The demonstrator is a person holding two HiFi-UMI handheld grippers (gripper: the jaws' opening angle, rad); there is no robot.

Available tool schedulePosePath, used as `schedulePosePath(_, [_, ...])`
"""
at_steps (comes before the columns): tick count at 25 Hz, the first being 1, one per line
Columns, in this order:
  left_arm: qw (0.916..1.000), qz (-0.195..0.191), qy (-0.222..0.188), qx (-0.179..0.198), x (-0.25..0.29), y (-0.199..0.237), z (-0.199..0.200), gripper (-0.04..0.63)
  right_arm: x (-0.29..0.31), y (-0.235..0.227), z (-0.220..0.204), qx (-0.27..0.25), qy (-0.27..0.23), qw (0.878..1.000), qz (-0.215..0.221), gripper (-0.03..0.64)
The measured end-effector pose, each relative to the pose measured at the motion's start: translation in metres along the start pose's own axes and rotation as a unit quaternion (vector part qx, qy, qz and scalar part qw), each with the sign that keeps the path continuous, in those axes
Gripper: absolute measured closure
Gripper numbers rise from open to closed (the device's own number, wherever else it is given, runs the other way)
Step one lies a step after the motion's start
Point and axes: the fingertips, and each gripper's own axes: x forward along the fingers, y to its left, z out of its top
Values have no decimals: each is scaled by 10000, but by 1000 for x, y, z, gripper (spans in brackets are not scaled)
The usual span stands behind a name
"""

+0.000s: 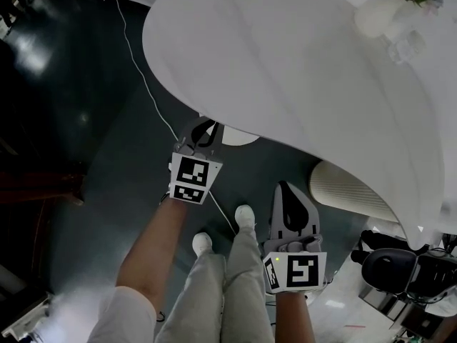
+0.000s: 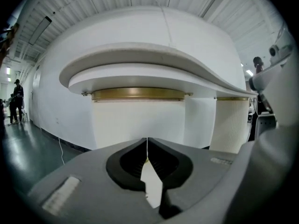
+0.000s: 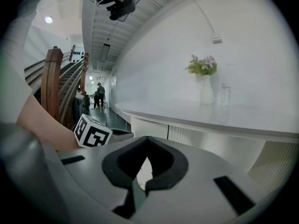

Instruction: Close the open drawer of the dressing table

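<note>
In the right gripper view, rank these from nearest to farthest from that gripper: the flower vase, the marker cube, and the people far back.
1. The marker cube, low left, close by.
2. The flower vase, right, on the dressing table.
3. The people, left, far down the room.

Left gripper [image 1: 207, 128] fingertips partly concealed under dressing table [image 1: 285, 63] edge, head view. Left of those fingertips, distant people [image 2: 16, 101] too small to detail.
</note>
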Motion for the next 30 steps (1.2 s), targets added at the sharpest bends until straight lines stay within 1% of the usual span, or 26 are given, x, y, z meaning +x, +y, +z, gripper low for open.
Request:
schedulePosePath(6, [9999, -47, 122, 86, -21, -6, 5, 577, -5, 2, 7, -39, -48, 9998, 166, 620])
schedulePosePath(11, [10000, 10, 76, -55, -38, -7, 16, 577, -8, 4, 11, -97, -20, 9995, 288, 620])
schedulePosePath(16, [9998, 78, 140, -75, -55, -8, 28, 577, -15, -3, 33, 113, -139, 9996, 202, 620])
schedulePosePath(19, [9998, 108, 170, -44, -65, -12, 40, 577, -22, -4, 51, 167, -261, 9988, 372, 620])
schedulePosePath(24, [9997, 191, 114, -100, -80, -16, 67, 577, -37, -1, 75, -150, -283, 9979, 560, 620])
schedulePosePath(27, [9997, 218, 54, -48, -93, -16, 85, 577, -45, 1, 87, -273, -274, 9977, 564, 618])
schedulePosePath(30, [9996, 290, 4, -54, -97, -18, 105, 577, -48, -7, 102, -259, -299, 9973, 616, 620])
